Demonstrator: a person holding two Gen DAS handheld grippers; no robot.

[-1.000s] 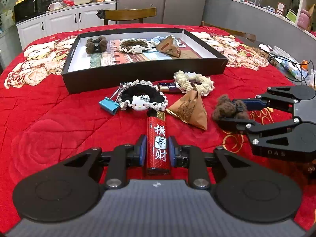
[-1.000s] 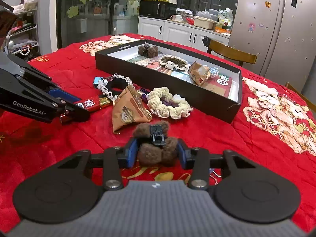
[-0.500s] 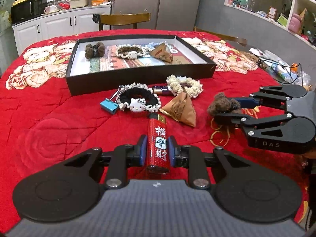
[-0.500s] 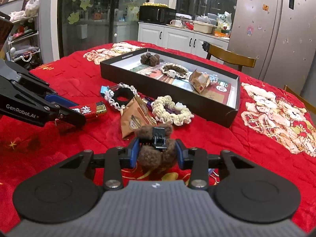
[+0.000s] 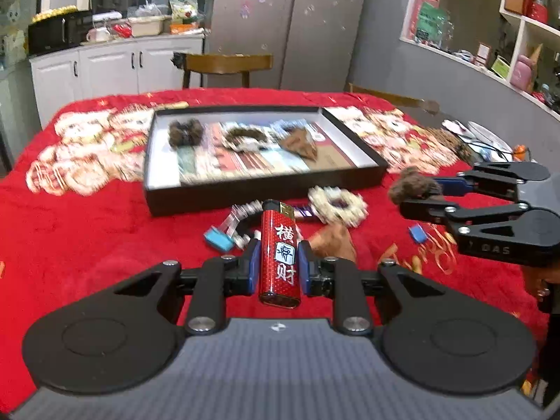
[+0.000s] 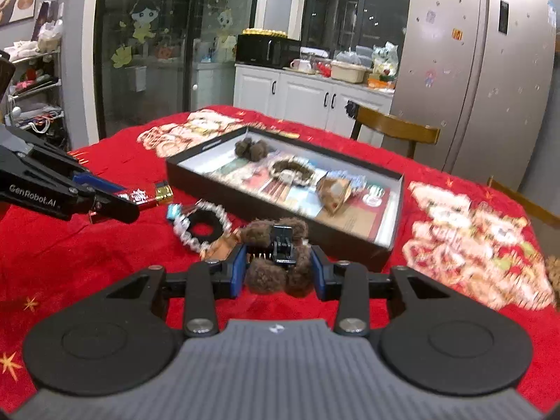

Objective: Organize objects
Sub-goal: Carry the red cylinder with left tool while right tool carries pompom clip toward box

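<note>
While pinching a red lighter (image 5: 280,257) at lower centre of the frame, left gripper (image 5: 279,267) raised above red tablecloth (image 5: 87,231); right gripper (image 6: 277,271) clamped on brown fuzzy hair clip (image 6: 276,266), black tray (image 6: 350,241) beyond, upper centre.

Looks like somebody's home, a kitchen-dining room: straight ahead of the fingers there's a table under a red cloth (image 5: 87,231) with a wooden chair (image 5: 224,64) pulled up at its far side. Beyond that are white cabinets (image 6: 304,94) with a microwave (image 6: 267,50) and cups on the counter, plus a big grey fridge (image 6: 483,70) with stickers on it. Off to the right of the fingers there are wall shelves (image 5: 525,28) crammed with knick-knacks.
</note>
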